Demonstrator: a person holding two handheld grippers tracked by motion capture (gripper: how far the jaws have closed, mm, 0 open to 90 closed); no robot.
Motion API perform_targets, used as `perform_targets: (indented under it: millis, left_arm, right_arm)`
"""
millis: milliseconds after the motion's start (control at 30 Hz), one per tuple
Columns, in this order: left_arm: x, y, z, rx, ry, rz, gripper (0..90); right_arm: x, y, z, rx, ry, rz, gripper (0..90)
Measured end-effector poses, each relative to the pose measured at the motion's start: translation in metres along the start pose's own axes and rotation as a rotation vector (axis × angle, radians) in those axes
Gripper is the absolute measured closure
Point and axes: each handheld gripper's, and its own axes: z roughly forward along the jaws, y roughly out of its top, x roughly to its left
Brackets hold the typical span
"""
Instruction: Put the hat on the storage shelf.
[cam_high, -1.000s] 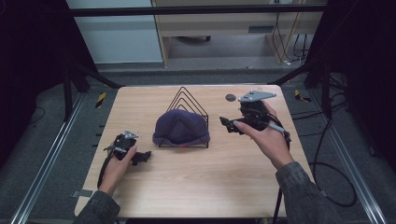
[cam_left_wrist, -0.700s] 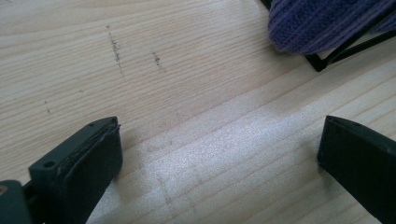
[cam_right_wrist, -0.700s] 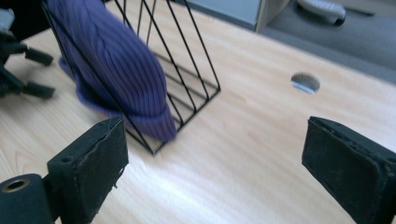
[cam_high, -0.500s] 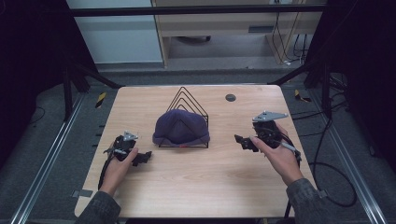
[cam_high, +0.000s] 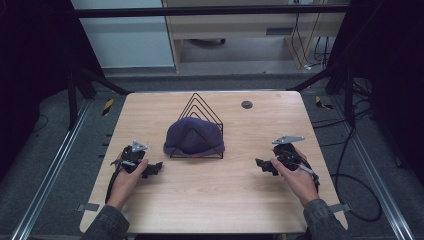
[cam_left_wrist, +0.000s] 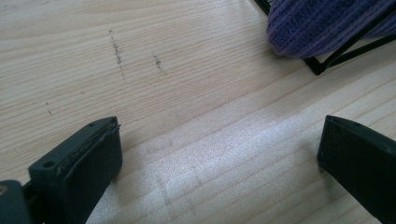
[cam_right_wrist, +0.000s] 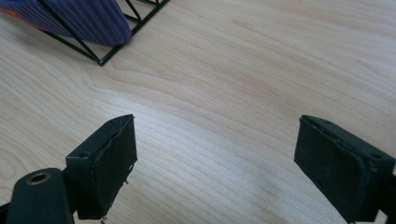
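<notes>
You're working on a pale wooden table (cam_high: 210, 200) with a smooth matt grain, where a ribbed knitted purple cloth hat (cam_high: 194, 136) drapes a thin black wire rack (cam_high: 200, 102), and your matt black gripper pads (cam_right_wrist: 114, 163) look rough-edged.

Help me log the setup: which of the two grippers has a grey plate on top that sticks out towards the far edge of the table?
The right gripper: its grey plate is longer and juts farther than the left gripper's.
</notes>
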Motion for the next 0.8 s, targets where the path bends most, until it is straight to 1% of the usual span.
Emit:
perform_targets:
  millis: [100, 133, 200, 267, 400, 433, 467, 500, 533, 567, 600, 633, 733, 800]
  left_arm:
    - [0.0, 0.0, 0.0, 0.0, 0.0, 0.0, 0.0]
    - [0.0, 0.0, 0.0, -0.001, 0.0, 0.0, 0.0]
    - [0.0, 0.0, 0.0, -0.001, -0.001, 0.001, 0.0]
    - [0.0, 0.0, 0.0, -0.002, -0.001, 0.0, 0.0]
    - [0.0, 0.0, 0.0, -0.001, -0.002, 0.002, 0.0]
    - [0.0, 0.0, 0.0, -0.001, -0.002, 0.003, 0.0]
    - [0.0, 0.0, 0.0, 0.004, -0.003, 0.006, 0.0]
    - [0.0, 0.0, 0.0, 0.004, -0.003, 0.006, 0.0]
    - [0.001, 0.0, 0.0, 0.005, -0.004, 0.008, 0.0]
    - [0.001, 0.0, 0.0, 0.005, -0.004, 0.008, 0.0]
    - [0.001, 0.001, 0.0, 0.006, -0.004, 0.008, 0.0]
    - [0.001, 0.001, 0.0, 0.006, -0.004, 0.009, 0.0]
    - [0.001, 0.001, 0.0, 0.007, -0.005, 0.009, 0.0]
    - [0.001, 0.001, 0.0, 0.007, -0.005, 0.009, 0.0]
  right_arm:
    - [-0.003, -0.003, 0.006, 0.005, -0.003, 0.025, 12.7]
    - [-0.005, -0.005, 0.008, 0.006, 0.002, 0.031, 12.5]
    - [-0.007, -0.008, 0.013, 0.014, -0.005, 0.039, 12.0]
    - [-0.007, -0.012, 0.017, 0.019, -0.004, 0.058, 11.7]
    - [-0.007, -0.019, 0.022, 0.037, -0.023, 0.056, 11.2]
    - [-0.008, -0.021, 0.024, 0.047, -0.025, 0.05, 11.0]
    - [-0.008, -0.023, 0.027, 0.063, -0.046, 0.039, 9.9]
    - [-0.008, -0.023, 0.027, 0.063, -0.046, 0.039, 9.9]
    - [-0.007, -0.026, 0.029, 0.048, -0.079, 0.024, 9.2]
    - [-0.007, -0.026, 0.029, 0.048, -0.079, 0.024, 9.2]
    - [-0.004, -0.027, 0.031, 0.053, -0.107, -0.015, 7.4]
    - [-0.002, -0.028, 0.032, 0.043, -0.11, -0.016, 6.1]
    - [0.001, -0.035, 0.033, -0.017, -0.13, -0.008, 4.5]
    - [0.003, -0.036, 0.032, -0.016, -0.132, -0.006, 4.5]
